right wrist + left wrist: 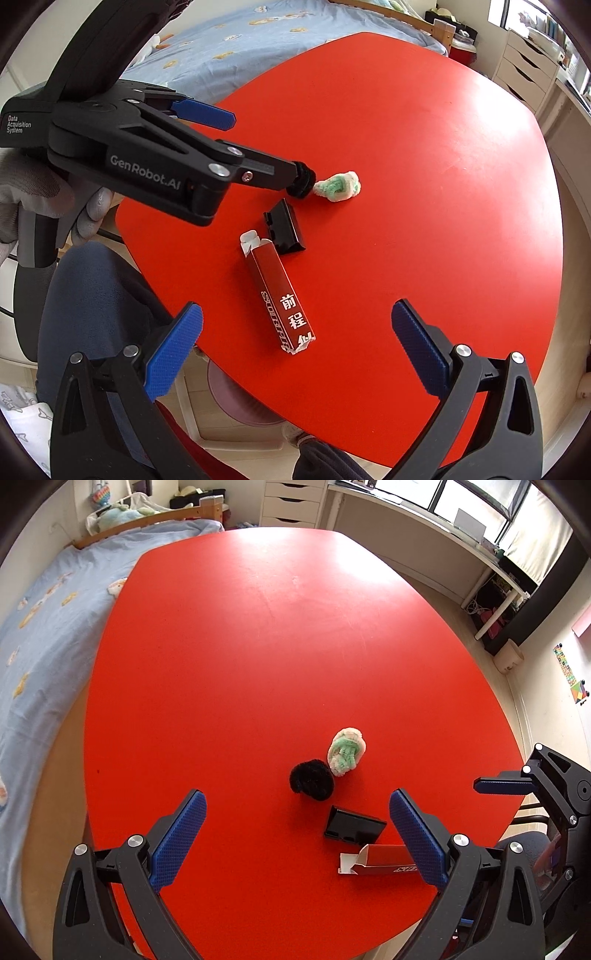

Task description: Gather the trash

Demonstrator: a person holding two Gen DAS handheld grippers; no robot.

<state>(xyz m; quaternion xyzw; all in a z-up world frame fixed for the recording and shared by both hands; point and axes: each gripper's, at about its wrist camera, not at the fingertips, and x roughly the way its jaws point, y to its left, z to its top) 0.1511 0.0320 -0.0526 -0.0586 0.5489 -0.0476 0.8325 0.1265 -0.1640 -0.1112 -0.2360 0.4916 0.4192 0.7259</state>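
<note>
From the left wrist cam, our left gripper is spread wide with nothing between its blue pads, hovering over the near part of the red worktop. Ahead of it sit a black fuzzy ball touching a green-and-white fuzzy wad, then a small black plastic piece just beside them, and the open red carton, partly hidden behind the right-hand pad. Our right gripper pokes in from the right edge; can't tell its opening from here.

Right wrist cam: our right gripper is wide open too, holding nothing, with the red carton lying between its pads, flap end away from us, white Chinese print on the side. This view shows the left gripper from the side, one finger crossing in front of the black ball, plus a gloved hand on the handle.

Room-wise: a bed with a blue cover left of the worktop, white drawers at the back, a long white desk under the window.
</note>
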